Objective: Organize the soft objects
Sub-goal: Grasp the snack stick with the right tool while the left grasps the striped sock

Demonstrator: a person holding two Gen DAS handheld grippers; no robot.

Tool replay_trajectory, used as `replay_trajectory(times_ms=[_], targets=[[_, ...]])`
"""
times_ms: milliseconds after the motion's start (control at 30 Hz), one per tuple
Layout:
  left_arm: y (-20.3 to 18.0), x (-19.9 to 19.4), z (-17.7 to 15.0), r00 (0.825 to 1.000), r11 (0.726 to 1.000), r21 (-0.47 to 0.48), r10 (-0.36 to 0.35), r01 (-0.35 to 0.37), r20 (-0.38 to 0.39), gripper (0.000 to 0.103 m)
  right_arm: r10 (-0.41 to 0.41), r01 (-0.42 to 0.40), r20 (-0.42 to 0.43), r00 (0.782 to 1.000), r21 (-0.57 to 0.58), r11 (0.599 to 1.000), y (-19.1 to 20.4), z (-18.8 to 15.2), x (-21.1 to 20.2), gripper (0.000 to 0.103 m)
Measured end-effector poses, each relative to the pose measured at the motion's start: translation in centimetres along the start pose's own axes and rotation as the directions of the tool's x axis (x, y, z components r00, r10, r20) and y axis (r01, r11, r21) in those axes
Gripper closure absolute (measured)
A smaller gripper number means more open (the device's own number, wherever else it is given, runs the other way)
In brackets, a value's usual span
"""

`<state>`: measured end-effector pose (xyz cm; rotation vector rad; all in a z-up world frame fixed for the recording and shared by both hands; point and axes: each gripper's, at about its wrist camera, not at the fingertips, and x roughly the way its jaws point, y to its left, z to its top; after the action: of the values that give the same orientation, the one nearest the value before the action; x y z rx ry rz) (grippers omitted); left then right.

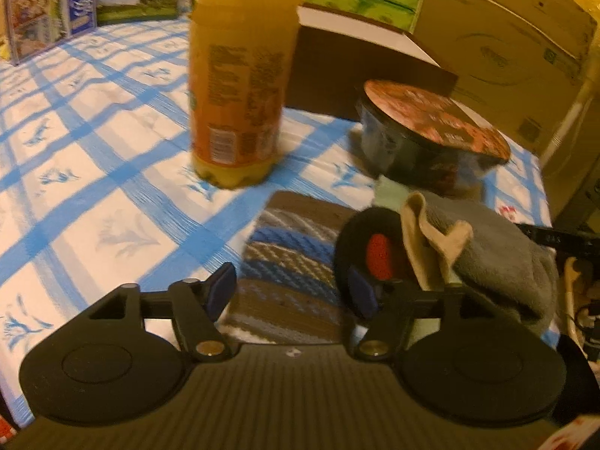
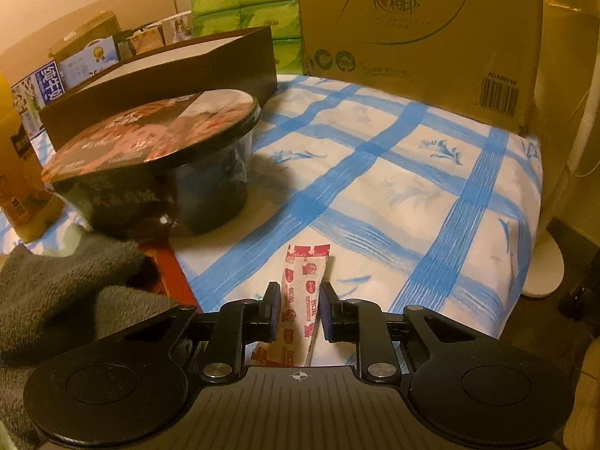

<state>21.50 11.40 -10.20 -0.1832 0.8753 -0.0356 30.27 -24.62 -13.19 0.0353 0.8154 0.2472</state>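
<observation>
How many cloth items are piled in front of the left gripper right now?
3: a striped knit cloth between the open fingers, a beige cloth draped right of it, a grey towel furthest right. More may be hidden underneath.

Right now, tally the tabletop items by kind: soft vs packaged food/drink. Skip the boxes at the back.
Soft items: 3 (striped knit cloth, grey towel, beige cloth)
Packaged food/drink: 3 (orange juice bottle, instant noodle bowl, red-and-white sachet)
Total: 6
</observation>
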Motion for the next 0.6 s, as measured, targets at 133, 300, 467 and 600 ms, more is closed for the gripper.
replay_trajectory(times_ms=[133, 300, 467, 600], targets=[[0.0, 1.8, -0.6, 0.998, 0.997, 0.062, 0.048, -0.046, -0.040, 0.037, 0.004, -0.004, 0.000, 1.000, 0.012, 1.000, -0.2, -0.1, -0.2, 0.081], [1.2, 2.4, -0.9, 1.000, 0.999, 0.040, -0.017, 0.018, -0.026, 0.068, 0.012, -0.012, 0.000, 1.000, 0.014, 1.000, -0.3, -0.3, -0.3, 0.080], [1.9, 0.8, -0.7, 1.000, 0.999, 0.019, -0.028, 0.028, 0.010, 0.089, 0.027, -0.027, 0.000, 1.000, 0.018, 0.999, -0.3, -0.4, -0.4, 0.080], [3.4, -1.3, -1.0, 0.999, 1.000, -0.015, 0.009, -0.008, 0.037, 0.088, 0.040, -0.040, -0.002, 0.999, 0.005, 0.999, -0.2, -0.5, -0.5, 0.080]])
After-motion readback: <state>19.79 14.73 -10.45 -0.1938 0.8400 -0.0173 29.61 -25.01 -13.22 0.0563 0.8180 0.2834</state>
